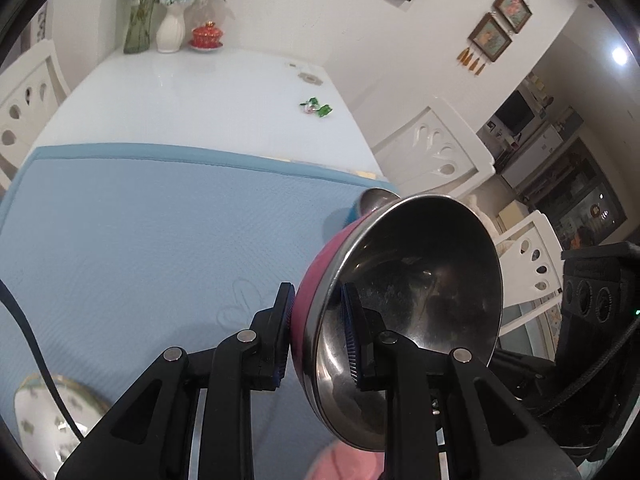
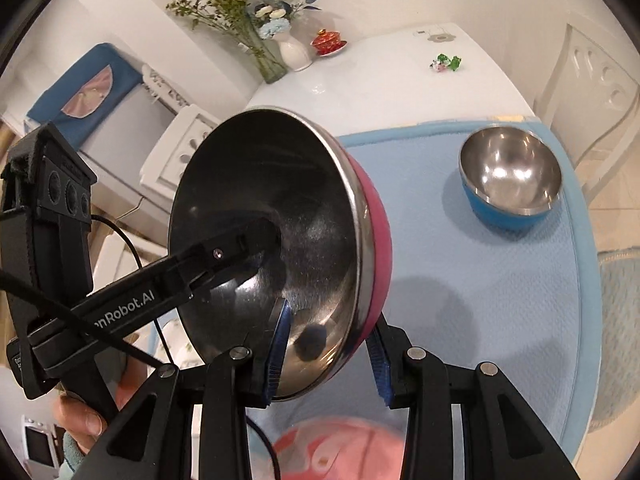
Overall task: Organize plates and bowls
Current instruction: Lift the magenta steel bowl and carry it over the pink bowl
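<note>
Both tongs, left [image 1: 318, 334] and right [image 2: 326, 354], pinch opposite rims of one pink steel bowl [image 2: 280, 240] above the blue mat [image 2: 460, 280].

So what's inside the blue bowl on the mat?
The blue bowl stands upright on the blue mat, and its shiny steel inside shows only reflections, nothing in it. In the left wrist view the pink bowl covers almost all of it.

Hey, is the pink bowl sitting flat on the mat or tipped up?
Tipped up. The pink bowl is on edge above the blue mat, its steel inside facing sideways, rim clamped by the left gripper and right gripper.
</note>
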Demonstrator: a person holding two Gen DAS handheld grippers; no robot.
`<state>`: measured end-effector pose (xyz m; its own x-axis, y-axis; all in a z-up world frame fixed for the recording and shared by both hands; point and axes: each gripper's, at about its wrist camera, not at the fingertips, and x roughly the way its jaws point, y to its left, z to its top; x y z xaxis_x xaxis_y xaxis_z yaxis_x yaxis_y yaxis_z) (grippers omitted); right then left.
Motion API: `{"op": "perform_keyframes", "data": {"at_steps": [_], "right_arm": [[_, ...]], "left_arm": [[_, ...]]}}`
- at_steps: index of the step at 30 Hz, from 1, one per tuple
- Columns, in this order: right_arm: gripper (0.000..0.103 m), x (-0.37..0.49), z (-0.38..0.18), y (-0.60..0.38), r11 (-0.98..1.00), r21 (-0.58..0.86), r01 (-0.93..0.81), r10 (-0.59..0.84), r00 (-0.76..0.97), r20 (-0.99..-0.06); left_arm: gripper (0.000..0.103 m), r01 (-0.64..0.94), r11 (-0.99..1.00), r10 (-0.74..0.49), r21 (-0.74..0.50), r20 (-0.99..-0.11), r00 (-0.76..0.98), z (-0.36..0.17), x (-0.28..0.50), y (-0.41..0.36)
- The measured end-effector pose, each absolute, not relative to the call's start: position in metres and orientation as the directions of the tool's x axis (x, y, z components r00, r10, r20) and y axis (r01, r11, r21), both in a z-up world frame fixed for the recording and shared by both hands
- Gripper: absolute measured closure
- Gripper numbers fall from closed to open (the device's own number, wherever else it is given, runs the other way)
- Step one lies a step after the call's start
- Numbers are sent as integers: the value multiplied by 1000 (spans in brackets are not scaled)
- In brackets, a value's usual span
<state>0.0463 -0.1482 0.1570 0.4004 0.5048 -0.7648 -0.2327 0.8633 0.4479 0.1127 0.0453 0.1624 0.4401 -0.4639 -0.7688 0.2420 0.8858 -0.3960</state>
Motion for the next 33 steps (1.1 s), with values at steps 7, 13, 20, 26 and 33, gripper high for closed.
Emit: {"op": "perform_keyframes", "data": {"at_steps": [7,13,20,26,33], "right_arm": [[67,2,159,-156,865,435,-251,502,397,-769],[67,-22,149,-171,856,453,-250,517,375,-770],[67,-44,123,-187,834,493,-247,550,310,-776],[67,-58,105,-183,846,465,-260,524,249,-815],[67,-67,83,-178,853,458,-251,501,146,-853]], "left_arm": [[83,257,887,-462,-385,-769,442,169,72,34],[83,250,871,-491,-423,-771,406,159,41,28],[83,228,856,-516,-463,-782,350,135,11,20],[83,206,847,-532,-491,-796,290,114,-10,19],[84,183,845,-534,-503,-816,222,92,-30,19]]}}
